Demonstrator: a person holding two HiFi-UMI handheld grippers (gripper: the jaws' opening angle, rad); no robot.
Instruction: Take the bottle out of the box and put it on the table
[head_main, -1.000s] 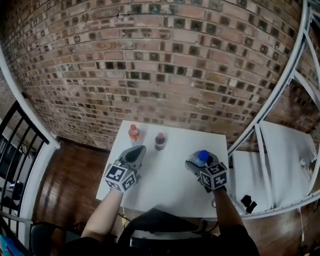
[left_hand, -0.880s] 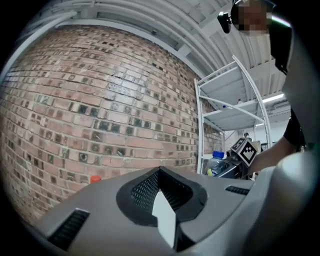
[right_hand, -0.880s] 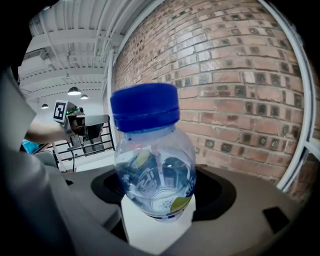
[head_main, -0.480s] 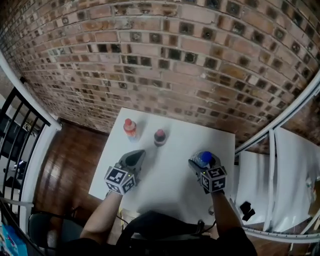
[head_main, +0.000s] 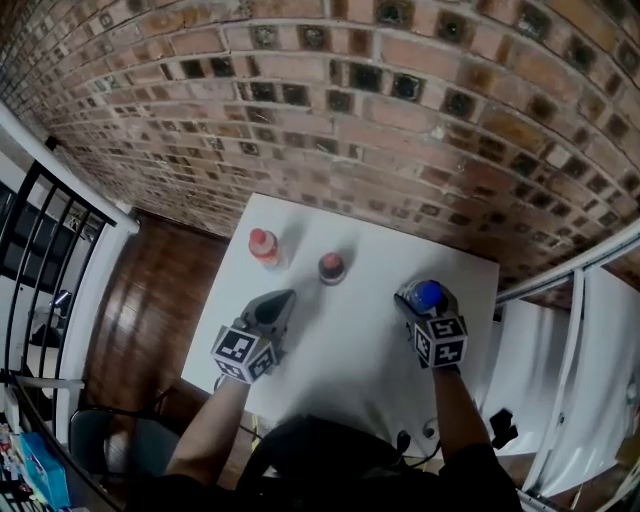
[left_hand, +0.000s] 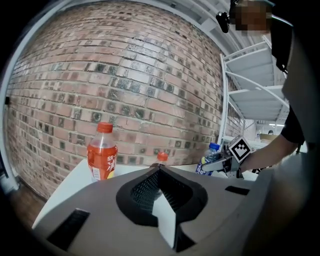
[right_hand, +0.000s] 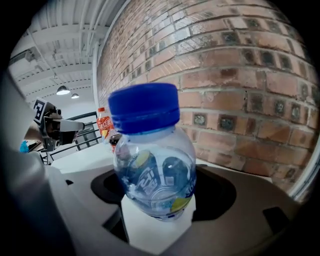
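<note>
Brick wall (head_main: 400, 120) runs along the far side at 12 o'clock. The white table (head_main: 350, 365) butts up against it. The drinks standing on the table sit along its back edge, probably to keep the near half free for the hands.

The left gripper (head_main: 285, 298) is over the table at 8 o'clock, tips aimed toward 1 o'clock. Its jaws are pressed together with nothing between them. It reads as parked, staying out of the other hand's way.

The right gripper (head_main: 424, 310) is at 3 o'clock on the table, jaws clamped on the body of the blue-capped bottle (right_hand: 152, 170) below the shoulder. The cap stands clear above the jaws. My guess is the low grip keeps it upright for the set-down. I can't tell whether the base touches the tabletop. No box shows in any view, so the bottle looks out of it and at or near its drop spot.

An orange drink bottle (head_main: 264, 246) with a red cap stands upright at 11 o'clock. A dark drink bottle (head_main: 331, 267), also red-capped, stands at 12 o'clock, near it but not touching. Both are well apart from the held bottle.

The held bottle is clear plastic with a rounded shoulder and a solid blue screw cap. Its contents look clear. The label is blue with white lettering and a yellow-green patch, print unreadable.
</note>
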